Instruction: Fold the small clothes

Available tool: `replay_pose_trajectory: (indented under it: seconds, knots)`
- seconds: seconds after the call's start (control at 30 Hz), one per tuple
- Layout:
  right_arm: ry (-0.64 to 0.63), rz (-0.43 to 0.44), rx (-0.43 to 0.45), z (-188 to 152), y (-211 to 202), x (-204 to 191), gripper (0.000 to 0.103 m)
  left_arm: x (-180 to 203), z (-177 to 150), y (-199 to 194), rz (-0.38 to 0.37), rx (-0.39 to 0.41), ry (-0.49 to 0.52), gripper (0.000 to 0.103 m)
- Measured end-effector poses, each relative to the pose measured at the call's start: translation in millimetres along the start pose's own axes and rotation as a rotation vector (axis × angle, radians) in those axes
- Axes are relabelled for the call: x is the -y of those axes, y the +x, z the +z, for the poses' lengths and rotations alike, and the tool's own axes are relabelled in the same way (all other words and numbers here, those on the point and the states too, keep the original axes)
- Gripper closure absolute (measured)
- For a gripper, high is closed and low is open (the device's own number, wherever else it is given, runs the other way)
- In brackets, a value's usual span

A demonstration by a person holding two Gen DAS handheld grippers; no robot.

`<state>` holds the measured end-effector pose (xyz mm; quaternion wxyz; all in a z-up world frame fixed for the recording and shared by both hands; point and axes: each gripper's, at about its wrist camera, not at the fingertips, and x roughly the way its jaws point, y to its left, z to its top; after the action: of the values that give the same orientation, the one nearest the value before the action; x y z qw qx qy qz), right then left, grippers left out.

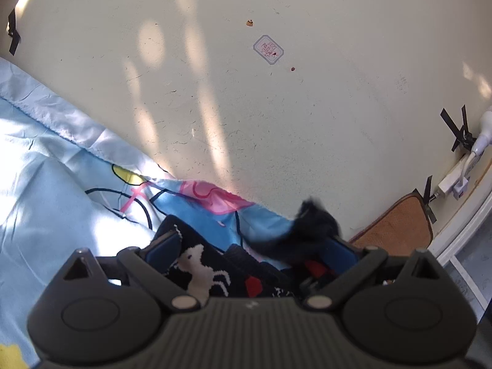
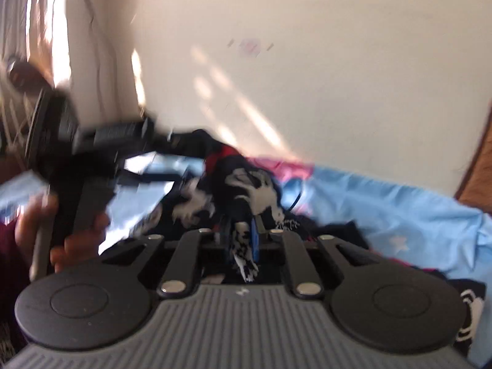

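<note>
A dark knit garment (image 1: 212, 264) with white horse figures and red patches lies on a light blue cartoon bedsheet (image 1: 46, 184). My left gripper (image 1: 252, 240) stands open over it, the blue pads wide apart on either side; a blurred dark fold (image 1: 313, 221) rises by the right pad. In the right wrist view the same garment (image 2: 249, 184) is bunched and blurred. My right gripper (image 2: 246, 230) is shut on a black-and-white strip of it. A hand (image 2: 27, 224) at the left holds the other gripper's handle.
A cream wall (image 1: 276, 123) with a small sticker (image 1: 268, 49) rises behind the bed. A white power strip (image 1: 455, 181) and black tape pieces sit at the right, above a brown mat (image 1: 396, 221). A curtain (image 2: 30, 15) hangs at the far left.
</note>
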<state>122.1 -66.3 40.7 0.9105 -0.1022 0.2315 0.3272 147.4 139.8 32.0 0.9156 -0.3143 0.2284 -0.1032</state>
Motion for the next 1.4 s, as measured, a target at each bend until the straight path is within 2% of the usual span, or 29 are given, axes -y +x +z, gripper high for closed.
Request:
replay_pose_trajectory:
  seconds: [0.07, 0.1, 0.17, 0.23, 0.33, 0.4, 0.47, 0.57, 0.6, 0.63, 0.67, 0.7, 0.8, 0.83, 0.87, 0.93, 0.97, 1.0, 1.07, 1.13, 1.2, 1.4]
  knots:
    - [-0.023, -0.007, -0.036, -11.3, 3.4, -1.2, 0.078, 0.2, -1.2, 2.2, 0.014, -0.013, 0.007, 0.004]
    - [0.014, -0.008, -0.018, -13.6, -4.4, 8.3, 0.075, 0.3, -2.4, 2.7, 0.022, -0.020, 0.015, 0.004]
    - [0.146, -0.030, 0.064, -14.3, -30.6, 39.1, 0.061, 1.1, -4.0, 3.8, 0.029, -0.030, 0.025, 0.004]
    - [0.318, -0.075, 0.148, -17.5, -61.4, 75.3, 0.060, 1.1, -3.1, 1.9, 0.014, -0.041, 0.011, 0.004]
    - [0.479, -0.204, 0.208, -35.5, -95.0, 114.8, 0.059, 0.2, 2.6, -6.6, -0.041, -0.036, -0.041, 0.002]
    - [0.544, -0.302, 0.195, -53.8, -104.2, 132.1, 0.056, 1.7, 7.0, -11.0, -0.048, -0.036, -0.049, 0.000]
    - [0.608, -0.383, 0.160, -74.7, -105.1, 144.7, 0.047, 4.2, 6.8, -8.0, -0.013, -0.066, -0.036, 0.000]
    - [0.705, -0.377, 0.100, -100.2, -97.3, 157.1, 0.040, 6.6, 1.5, 0.3, 0.000, -0.116, -0.033, 0.002]
    - [0.731, -0.346, 0.087, -107.1, -93.8, 158.2, 0.040, 9.4, -0.2, 1.8, 0.020, -0.127, -0.016, 0.018]
    - [0.745, -0.317, 0.083, -112.2, -90.0, 159.6, 0.051, 13.6, -1.5, 4.4, 0.049, -0.149, 0.026, 0.039]
    - [0.745, -0.290, 0.090, -113.6, -87.8, 157.6, 0.084, 17.8, -1.8, 5.9, 0.074, -0.184, 0.068, 0.086]
    - [0.748, -0.295, 0.113, -113.6, -90.0, 156.2, 0.083, 20.7, -2.1, 6.3, 0.101, -0.214, 0.101, 0.093]
    - [0.723, -0.341, 0.179, -108.6, -99.2, 156.5, 0.084, 19.0, -0.8, -3.8, 0.125, -0.251, 0.151, 0.093]
    - [0.706, -0.347, 0.163, -108.6, -97.6, 156.7, 0.084, 17.2, 0.5, -5.6, 0.130, -0.265, 0.156, 0.093]
    - [0.698, -0.348, 0.135, -110.7, -93.7, 156.7, 0.081, 16.0, 1.7, -6.6, 0.142, -0.282, 0.164, 0.089]
    - [0.716, -0.355, 0.087, -117.5, -85.6, 160.7, 0.072, 17.1, 3.9, -12.3, 0.176, -0.300, 0.203, 0.075]
    - [0.738, -0.354, 0.094, -119.4, -87.2, 163.2, 0.065, 18.8, 5.6, -18.5, 0.194, -0.285, 0.229, 0.057]
    - [0.757, -0.352, 0.111, -119.4, -91.8, 165.6, 0.062, 20.3, 8.7, -27.9, 0.207, -0.250, 0.246, 0.040]
    - [0.773, -0.361, 0.170, -115.3, -107.0, 167.6, 0.059, 20.4, 17.5, -47.1, 0.229, -0.178, 0.238, 0.025]
    - [0.766, -0.369, 0.200, -109.1, -121.8, 164.4, 0.056, 18.7, 25.8, -65.5, 0.241, -0.117, 0.204, 0.025]
    - [0.746, -0.365, 0.211, -103.7, -136.9, 155.3, 0.055, 16.9, 26.5, -82.6, 0.224, -0.099, 0.164, 0.025]
    - [0.646, -0.314, 0.238, -97.8, -199.9, 104.8, 0.055, 23.1, -13.2, -137.2, 0.206, -0.136, 0.173, 0.020]
